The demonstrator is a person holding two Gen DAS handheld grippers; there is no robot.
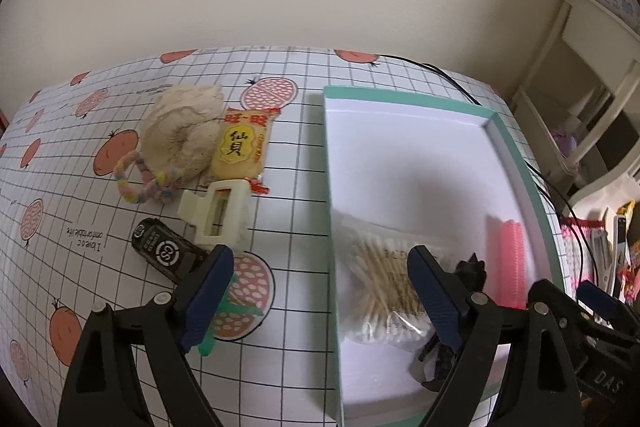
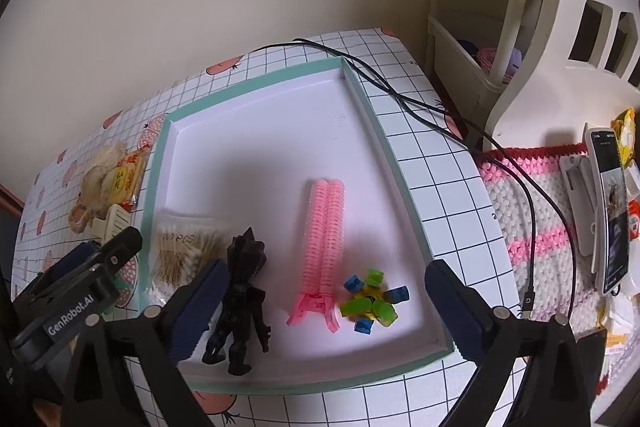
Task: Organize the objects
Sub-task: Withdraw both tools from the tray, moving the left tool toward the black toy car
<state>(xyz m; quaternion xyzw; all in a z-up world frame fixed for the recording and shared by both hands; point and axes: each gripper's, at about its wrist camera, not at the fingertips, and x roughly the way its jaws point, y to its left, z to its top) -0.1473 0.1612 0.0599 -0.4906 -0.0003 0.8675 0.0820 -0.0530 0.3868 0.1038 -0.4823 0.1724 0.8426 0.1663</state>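
A teal-rimmed white box (image 1: 516, 155) (image 2: 396, 155) lies on the gridded table. In it are a cotton swab pack (image 1: 384, 291) (image 2: 184, 247), a black figurine (image 2: 240, 303) (image 1: 472, 269), a pink hair roller clip (image 2: 326, 239) (image 1: 510, 259) and a green-blue block toy (image 2: 372, 301). Left of the box lie a beige pouch (image 1: 184, 131), a yellow rice cracker packet (image 1: 242, 143), a pastel pipe-cleaner piece (image 1: 148, 183), a cream hair claw (image 1: 218, 217) and a black tube (image 1: 164, 253). My left gripper (image 1: 320, 279) is open over the box's left rim. My right gripper (image 2: 328, 291) is open above the box's near end.
A black cable (image 2: 440, 107) runs past the box's right side. A crocheted pink-white mat (image 2: 532, 227) with a phone (image 2: 610, 207) lies to the right. A cream shelf unit (image 2: 500, 27) stands at the back right. A green item (image 1: 208, 345) shows under the left finger.
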